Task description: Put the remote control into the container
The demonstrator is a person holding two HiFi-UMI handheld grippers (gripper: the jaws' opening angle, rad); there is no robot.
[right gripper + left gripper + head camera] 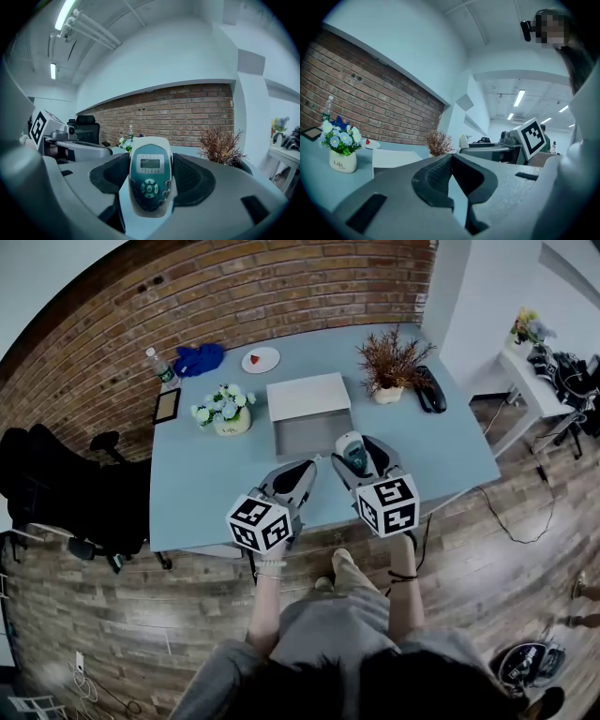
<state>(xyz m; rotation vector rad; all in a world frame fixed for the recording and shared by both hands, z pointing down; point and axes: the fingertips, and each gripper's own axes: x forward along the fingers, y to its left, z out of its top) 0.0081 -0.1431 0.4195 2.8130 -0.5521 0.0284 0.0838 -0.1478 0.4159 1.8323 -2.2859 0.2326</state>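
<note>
My right gripper (352, 454) is shut on a white and teal remote control (150, 180), which stands upright between the jaws with its small screen and buttons facing the camera. In the head view the remote control (353, 454) hangs over the table just right of the open grey box (311, 434), whose white lid (308, 395) lies behind it. My left gripper (296, 479) hovers over the table's near edge, left of the right one. Its jaws stand almost together in the left gripper view (452, 185), with only a thin gap and nothing between them.
On the light blue table (202, 479) stand a pot of white flowers (225, 411), a dried plant (389, 362), a black object (429, 388), a plate (260, 359), a blue cloth (199, 359), a bottle (161, 368) and a small frame (167, 406). A black chair (56, 488) stands left.
</note>
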